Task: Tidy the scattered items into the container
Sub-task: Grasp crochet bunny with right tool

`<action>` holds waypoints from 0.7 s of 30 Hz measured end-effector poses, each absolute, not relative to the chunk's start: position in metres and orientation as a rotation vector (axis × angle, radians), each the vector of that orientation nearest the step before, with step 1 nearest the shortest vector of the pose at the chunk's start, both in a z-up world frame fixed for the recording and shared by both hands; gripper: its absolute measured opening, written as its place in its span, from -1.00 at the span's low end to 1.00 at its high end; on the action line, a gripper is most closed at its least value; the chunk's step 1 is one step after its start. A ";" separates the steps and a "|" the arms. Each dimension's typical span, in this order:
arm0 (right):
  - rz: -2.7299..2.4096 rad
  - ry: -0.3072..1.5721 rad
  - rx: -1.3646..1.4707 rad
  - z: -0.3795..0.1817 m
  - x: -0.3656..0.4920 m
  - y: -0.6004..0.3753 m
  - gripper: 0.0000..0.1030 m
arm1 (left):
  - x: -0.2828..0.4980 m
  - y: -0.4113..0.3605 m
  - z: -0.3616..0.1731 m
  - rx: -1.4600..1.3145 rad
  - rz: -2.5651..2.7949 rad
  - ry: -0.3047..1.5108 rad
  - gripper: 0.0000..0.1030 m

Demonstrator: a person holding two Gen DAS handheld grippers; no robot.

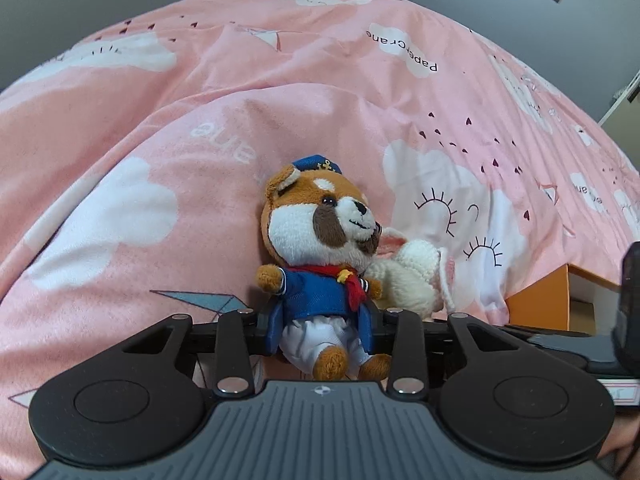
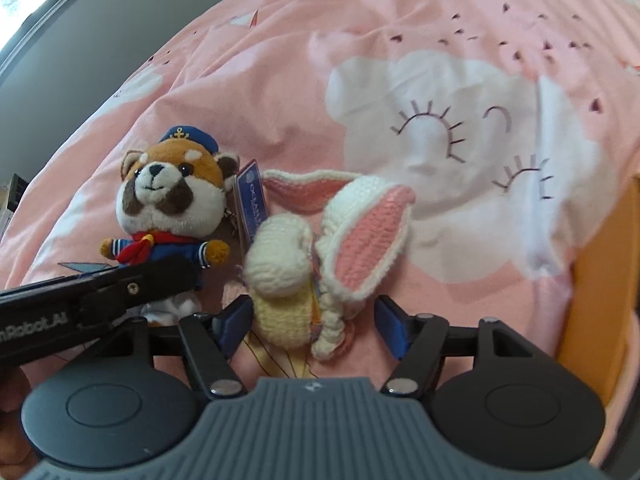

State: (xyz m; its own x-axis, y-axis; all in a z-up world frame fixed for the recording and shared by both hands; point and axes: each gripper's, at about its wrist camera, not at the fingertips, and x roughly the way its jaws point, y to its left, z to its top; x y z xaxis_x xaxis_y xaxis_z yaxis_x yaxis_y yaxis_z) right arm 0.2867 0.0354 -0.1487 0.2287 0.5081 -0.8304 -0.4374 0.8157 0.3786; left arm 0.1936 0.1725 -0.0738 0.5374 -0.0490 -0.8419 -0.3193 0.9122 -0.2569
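bed cover [image 1: 280, 92]: pink quilt with white clouds and paper-crane print, rumpled into soft folds; fills both views and carries both toys.
room: grey wall behind the bed, a bright window at the top left of the right wrist view; little else readable.
container [image 2: 596, 280]: orange box at the bed's right edge, only one wall and a bit of the inside in view; contents cannot be told.
step: double pick, judged as the grasp stage; neither toy is in the box yet.
sailor dog plush [image 1: 320, 248]: upright against a fold, touching the crochet toy on its right.
crochet bunny [image 2: 340, 248]: white with pink-lined ears, lying flopped just beside the dog, near the box.
left gripper [image 1: 322, 330]: blue pads flank the dog's jacket at hip level and look to be in contact; judged gripping the plush.
right gripper [image 2: 312, 320]: jaws spread wide, bunny's lower body between them, gaps on both sides, nothing held.
next move: right needs to close on the bunny's body, not the loose ears; then carry both right to the box.
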 end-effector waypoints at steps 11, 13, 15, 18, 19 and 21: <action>0.808 0.934 -0.571 -0.106 0.247 0.056 -0.09 | 0.185 0.170 -0.077 -0.473 0.069 0.980 -0.20; 0.833 0.851 -0.772 -0.105 0.232 0.058 -0.09 | 0.183 0.165 -0.077 -0.436 0.076 0.975 -0.20; 0.833 0.794 -0.925 -0.114 0.219 0.059 -0.08 | 0.181 0.162 -0.080 -0.420 0.077 0.973 -0.19; 0.827 0.762 -0.987 -0.128 0.209 0.058 -0.04 | 0.180 0.159 -0.090 -0.411 0.072 0.992 -0.19; 0.815 0.763 -0.972 -0.130 0.208 0.056 -0.03 | 0.180 0.158 -0.093 -0.406 0.071 0.994 -0.19; 0.788 0.780 -0.908 -0.128 0.212 0.053 0.02 | 0.181 0.156 -0.097 -0.395 0.068 0.997 -0.19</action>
